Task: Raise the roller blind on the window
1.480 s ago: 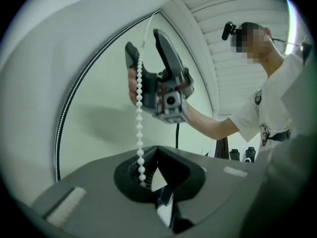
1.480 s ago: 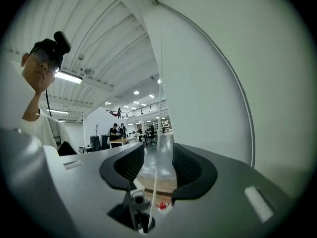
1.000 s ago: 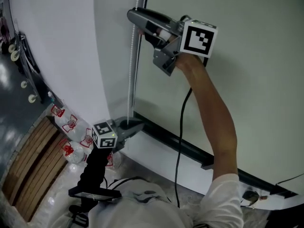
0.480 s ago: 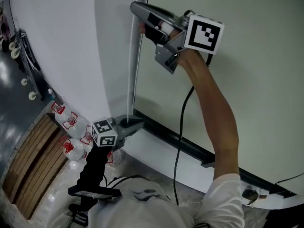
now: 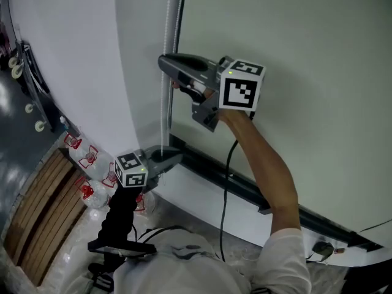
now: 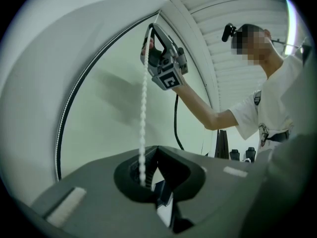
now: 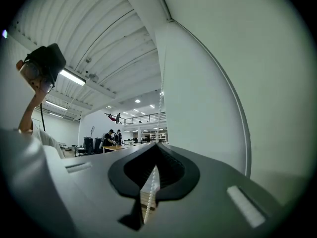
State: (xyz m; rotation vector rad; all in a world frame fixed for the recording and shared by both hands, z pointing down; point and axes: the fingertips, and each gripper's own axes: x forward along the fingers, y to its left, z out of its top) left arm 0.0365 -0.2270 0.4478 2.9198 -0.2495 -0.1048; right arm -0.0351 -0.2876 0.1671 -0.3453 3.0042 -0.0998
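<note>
low and left of the window: left gripper (image 5: 173, 158), clenched on the bead chain (image 5: 164, 112), pointing level toward the frame. just right of its tips, that chain, straight and upright, long axis vertical, close against the window's left edge. higher on the same strand: right gripper (image 5: 164, 65), likewise clenched on the beads, nothing else between its jaws. so two grips, one above the other, with the chain passing down through both.

right of both: roller blind (image 5: 294, 72), a pale sheet over the pane, its dark bottom bar (image 5: 245, 192) down near the sill, so judged hardly raised yet. probably calls next for a haul straight down along the chain, led by the upper, right grip, without sideways drift.

far left on the floor: wooden pallet (image 5: 37, 219), then plastic bottles (image 5: 90, 159) with red labels, contents impossible to tell.
</note>
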